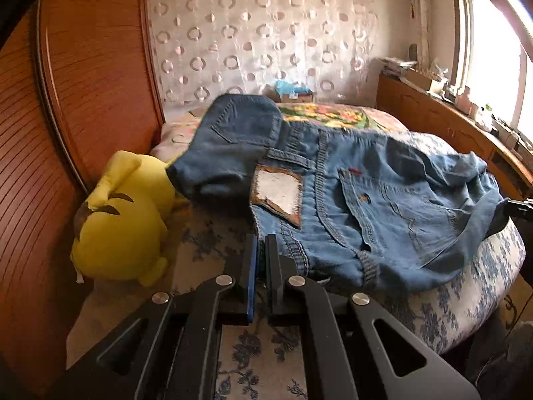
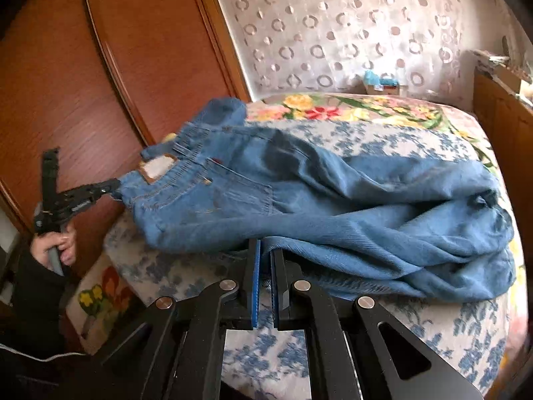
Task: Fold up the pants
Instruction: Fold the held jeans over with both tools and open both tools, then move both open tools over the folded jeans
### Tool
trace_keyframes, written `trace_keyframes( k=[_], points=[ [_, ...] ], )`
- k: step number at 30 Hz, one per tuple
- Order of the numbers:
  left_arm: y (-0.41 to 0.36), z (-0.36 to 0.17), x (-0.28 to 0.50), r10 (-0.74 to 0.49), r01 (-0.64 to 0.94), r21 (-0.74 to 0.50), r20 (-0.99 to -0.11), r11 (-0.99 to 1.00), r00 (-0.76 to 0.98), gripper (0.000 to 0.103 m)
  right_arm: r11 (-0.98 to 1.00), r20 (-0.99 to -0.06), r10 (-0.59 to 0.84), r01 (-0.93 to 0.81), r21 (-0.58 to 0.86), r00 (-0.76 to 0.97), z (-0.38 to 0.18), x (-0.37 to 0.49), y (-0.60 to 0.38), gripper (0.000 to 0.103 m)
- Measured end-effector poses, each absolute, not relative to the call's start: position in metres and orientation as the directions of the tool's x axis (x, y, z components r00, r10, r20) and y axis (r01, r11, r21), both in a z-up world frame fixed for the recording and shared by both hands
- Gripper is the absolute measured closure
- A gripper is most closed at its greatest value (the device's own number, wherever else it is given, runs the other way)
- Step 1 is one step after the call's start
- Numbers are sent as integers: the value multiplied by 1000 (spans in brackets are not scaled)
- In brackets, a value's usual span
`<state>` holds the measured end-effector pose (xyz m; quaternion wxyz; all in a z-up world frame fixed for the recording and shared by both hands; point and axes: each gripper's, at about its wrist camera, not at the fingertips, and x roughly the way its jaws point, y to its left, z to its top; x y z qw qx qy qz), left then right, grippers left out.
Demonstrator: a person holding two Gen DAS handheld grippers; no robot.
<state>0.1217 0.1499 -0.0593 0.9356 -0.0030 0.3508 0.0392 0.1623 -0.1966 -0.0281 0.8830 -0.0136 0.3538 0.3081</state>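
A bed [image 2: 333, 140] with a floral cover beside a wooden wardrobe [image 1: 83, 100] bears the jeans [image 2: 299, 200], spread crumpled across it. The left gripper [image 1: 261, 243] pinches the waistband edge, the right gripper [image 2: 265, 250] a leg fold. Soft, limp denim, fairly heavy; best held at waistband and hems

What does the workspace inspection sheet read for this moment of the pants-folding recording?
Surface: bed with a blue-flowered cover.
Job's things: blue jeans lie crumpled across it, back pockets up.
Clutter: yellow plush toy beside the waistband.
Grippers: left tongs shut on the waistband; right tongs shut on a pant leg's fabric.
Cables: nothing seen.
Surroundings: wooden wardrobe, patterned curtain, window, cluttered side cabinet.
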Motion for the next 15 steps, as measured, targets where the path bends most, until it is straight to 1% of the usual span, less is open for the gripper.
trace_keyframes(
  k=[3,6,8,10,12,13,15],
  points=[
    [147,-59,119,74,-67,36,-661,997,747,95,823,-643,509,-543,168,572,-27,162,-201,92],
    [143,-55,121,75,-59,47,-656,997,751,81,836,-634,493,-526,155,596,-20,158,-210,87],
    [138,-51,123,55,-40,38,-645,998,762,60,849,-628,478,-506,152,614,-19,162,-222,86],
    [133,-48,125,50,-29,43,-639,999,768,56,866,-628,455,-477,148,632,-18,156,-230,85],
    [127,-46,130,44,-16,49,-643,999,765,40,883,-620,430,-450,137,656,-18,159,-236,79],
    [124,-44,132,33,-9,41,-639,999,769,27,890,-618,417,-437,129,666,-18,162,-239,77],
    [117,-42,137,5,12,22,-637,1000,771,25,901,-616,397,-417,121,680,-18,166,-246,73]
  ],
)
